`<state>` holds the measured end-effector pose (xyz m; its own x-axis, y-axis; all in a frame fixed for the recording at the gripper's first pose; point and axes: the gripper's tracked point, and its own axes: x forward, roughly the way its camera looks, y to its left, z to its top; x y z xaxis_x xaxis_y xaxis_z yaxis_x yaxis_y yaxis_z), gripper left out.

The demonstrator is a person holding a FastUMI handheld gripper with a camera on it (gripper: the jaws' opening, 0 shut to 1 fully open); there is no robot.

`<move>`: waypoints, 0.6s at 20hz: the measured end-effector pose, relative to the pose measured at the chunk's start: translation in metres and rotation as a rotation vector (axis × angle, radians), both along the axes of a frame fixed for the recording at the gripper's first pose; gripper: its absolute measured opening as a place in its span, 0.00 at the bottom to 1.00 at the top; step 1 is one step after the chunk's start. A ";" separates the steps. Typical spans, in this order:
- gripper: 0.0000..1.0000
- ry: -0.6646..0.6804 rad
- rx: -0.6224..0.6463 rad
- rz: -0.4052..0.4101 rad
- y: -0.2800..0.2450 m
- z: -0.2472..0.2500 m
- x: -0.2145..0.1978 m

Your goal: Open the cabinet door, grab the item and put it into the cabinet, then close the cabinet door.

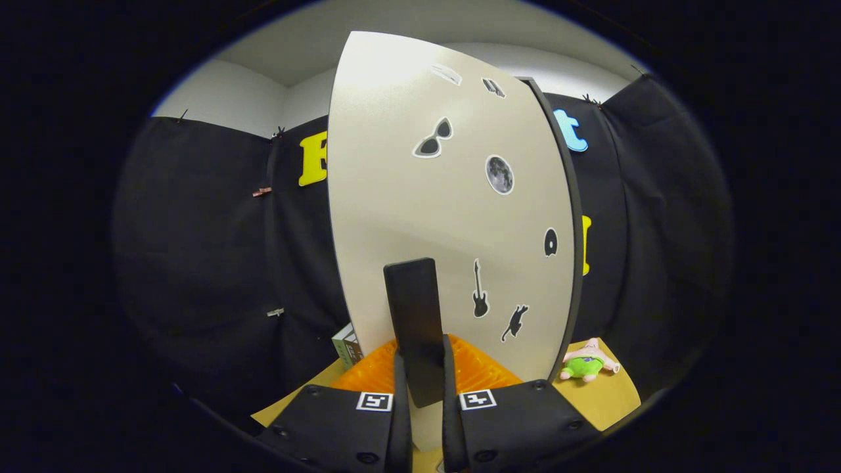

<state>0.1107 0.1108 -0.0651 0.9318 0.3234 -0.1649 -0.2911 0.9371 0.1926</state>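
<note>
Claw (426,394) closed down on black handle (414,322) of door (420,217), fingers (402,407) pressed against either side. Door seen nearly face-on, stickers across panel; whether ajar or closed, could not tell. Judged early: opening step in hand. Plush toy (583,364) lay untouched on worktop (611,401), beside door's right edge, near far corner. Left to do: finish opening, fetch toy, place inside, close door.
</note>
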 end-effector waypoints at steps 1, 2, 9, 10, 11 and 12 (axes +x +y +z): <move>0.22 0.002 -0.001 -0.008 -0.005 0.000 -0.002; 0.22 0.000 -0.003 -0.019 -0.009 0.001 -0.004; 0.21 -0.018 -0.007 -0.098 -0.045 0.004 -0.017; 0.21 -0.017 -0.010 -0.115 -0.050 0.004 -0.018; 0.21 -0.018 -0.013 -0.137 -0.056 0.004 -0.020; 0.21 -0.022 -0.016 -0.160 -0.063 0.004 -0.020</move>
